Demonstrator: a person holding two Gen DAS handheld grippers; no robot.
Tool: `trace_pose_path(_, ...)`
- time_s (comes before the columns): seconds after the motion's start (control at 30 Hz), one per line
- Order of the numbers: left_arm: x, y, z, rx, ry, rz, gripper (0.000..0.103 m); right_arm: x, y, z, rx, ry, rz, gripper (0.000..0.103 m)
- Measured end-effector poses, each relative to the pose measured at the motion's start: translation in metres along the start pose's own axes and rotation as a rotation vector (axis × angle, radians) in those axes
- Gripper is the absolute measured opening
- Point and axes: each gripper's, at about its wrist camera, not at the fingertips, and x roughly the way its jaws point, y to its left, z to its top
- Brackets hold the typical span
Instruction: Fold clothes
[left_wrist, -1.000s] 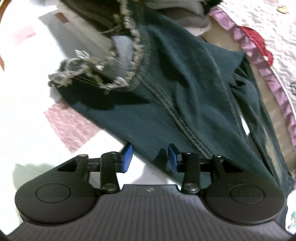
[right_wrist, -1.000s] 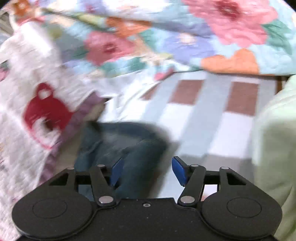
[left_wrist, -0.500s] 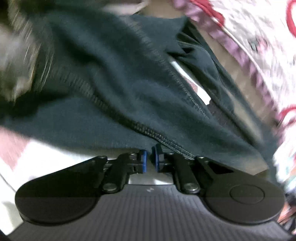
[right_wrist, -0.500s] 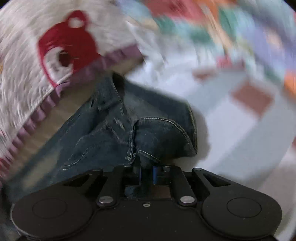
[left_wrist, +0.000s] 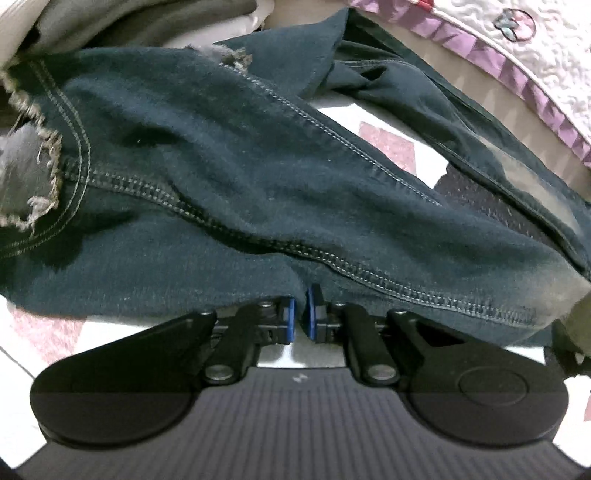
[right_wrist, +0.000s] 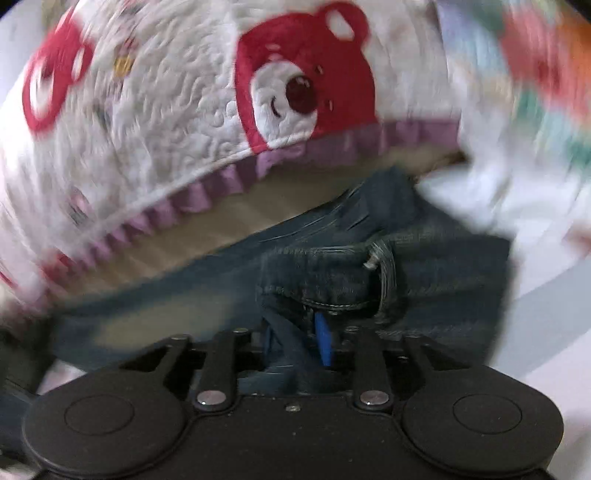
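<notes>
The left gripper (left_wrist: 300, 312) sits at the bottom centre of its view with its blue pads nearly together, pinching the lower edge of the dark jeans (left_wrist: 236, 177) just below a thick stitched seam. Very little cloth looks to be between those pads, so I'd worry that a firm lift lets the hem slide out.

The right gripper (right_wrist: 295, 339) has its fingers pulled in close on a bunched bit of the same jeans (right_wrist: 332, 273) by the waistband, low in the middle of that view. The denim is wadded there, so it may be holding more than one layer, and a fold could come out lopsided.

From the left gripper the jeans spread up and across most of the frame, one leg running to the upper right with a gap over the checked sheet (left_wrist: 384, 144). The frayed hem (left_wrist: 40, 177) lies at the left edge, touching a pile of pale clothes (left_wrist: 147, 22) at the upper left; it could drag those along.

The bear quilt (right_wrist: 207, 110) fills the upper part of the right view, its purple frill just beside the denim, and might snag. That view is badly smeared, so I can't tell more.
</notes>
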Motion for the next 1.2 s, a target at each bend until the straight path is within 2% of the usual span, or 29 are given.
trace_pose_path(0.07, 0.000, 0.002, 0.001, -0.021, 0.001, 0.001, 0.008, -0.002, -0.021, -0.003, 0.154, -0.002, 0.132, 0.043)
trace_pose_path(0.17, 0.001, 0.000, 0.001, -0.027, -0.009, 0.010, 0.008, -0.011, -0.044, -0.003, 0.370, -0.037, 0.377, 0.043)
trace_pose_path(0.2, 0.001, 0.000, 0.000, -0.030, -0.012, 0.013, 0.008, -0.016, -0.049, -0.002, 0.405, -0.061, 0.414, 0.043)
trace_pose_path(0.33, 0.003, -0.002, 0.000, -0.039, -0.024, 0.022, 0.008, -0.045, -0.046, 0.010, 0.294, -0.151, 0.176, 0.043)
trace_pose_path(0.4, 0.001, 0.002, 0.001, -0.051, -0.022, 0.011, 0.008, -0.053, -0.050, 0.016, 0.268, -0.105, 0.090, 0.043)
trace_pose_path(0.5, 0.001, 0.004, 0.007, -0.057, -0.024, -0.001, 0.009, -0.064, -0.060, 0.010, 0.334, -0.053, 0.099, 0.046)
trace_pose_path(0.57, 0.001, 0.005, 0.011, -0.061, -0.025, -0.009, 0.009, -0.068, -0.065, 0.004, 0.382, -0.016, 0.118, 0.062)
trace_pose_path(0.67, 0.001, 0.008, 0.016, -0.067, -0.027, -0.020, 0.008, -0.054, -0.061, -0.008, 0.363, 0.114, 0.070, 0.072)
trace_pose_path(0.73, 0.001, 0.009, 0.020, -0.070, -0.028, -0.028, 0.007, -0.043, -0.059, -0.016, 0.345, 0.178, 0.038, 0.073)
trace_pose_path(0.77, 0.001, 0.010, 0.022, -0.072, -0.029, -0.032, 0.007, -0.037, -0.058, -0.020, 0.334, 0.197, 0.022, 0.072)
trace_pose_path(0.8, 0.001, 0.011, 0.023, -0.074, -0.029, -0.036, 0.007, -0.035, -0.057, -0.022, 0.308, 0.180, 0.004, 0.066)
trace_pose_path(0.83, 0.001, 0.011, 0.026, -0.075, -0.033, -0.038, 0.007, -0.037, -0.054, -0.018, 0.279, 0.133, 0.013, 0.032)
trace_pose_path(0.87, 0.000, 0.009, 0.031, -0.075, -0.042, -0.039, 0.007, -0.039, -0.051, -0.014, 0.250, 0.086, 0.023, 0.021)
trace_pose_path(0.93, -0.001, 0.008, 0.039, -0.088, -0.062, -0.049, 0.007, -0.052, -0.057, -0.002, 0.302, -0.079, 0.135, 0.015)
trace_pose_path(1.03, -0.002, 0.019, 0.048, -0.181, -0.070, -0.088, 0.008, -0.053, -0.073, -0.002, 0.362, -0.120, 0.055, 0.012)
trace_pose_path(1.07, -0.001, 0.024, 0.049, -0.228, -0.071, -0.102, 0.009, -0.054, -0.078, -0.003, 0.382, -0.133, 0.028, 0.004)
trace_pose_path(1.1, 0.000, 0.027, 0.049, -0.257, -0.071, -0.111, 0.010, -0.054, -0.083, -0.003, 0.402, -0.146, 0.001, 0.002)
trace_pose_path(1.17, 0.001, 0.032, 0.047, -0.287, -0.065, -0.122, 0.010, -0.055, -0.094, -0.003, 0.441, -0.172, -0.053, 0.002)
trace_pose_path(1.2, 0.001, 0.031, 0.045, -0.283, -0.067, -0.117, 0.010, -0.054, -0.093, -0.003, 0.442, -0.171, -0.050, 0.002)
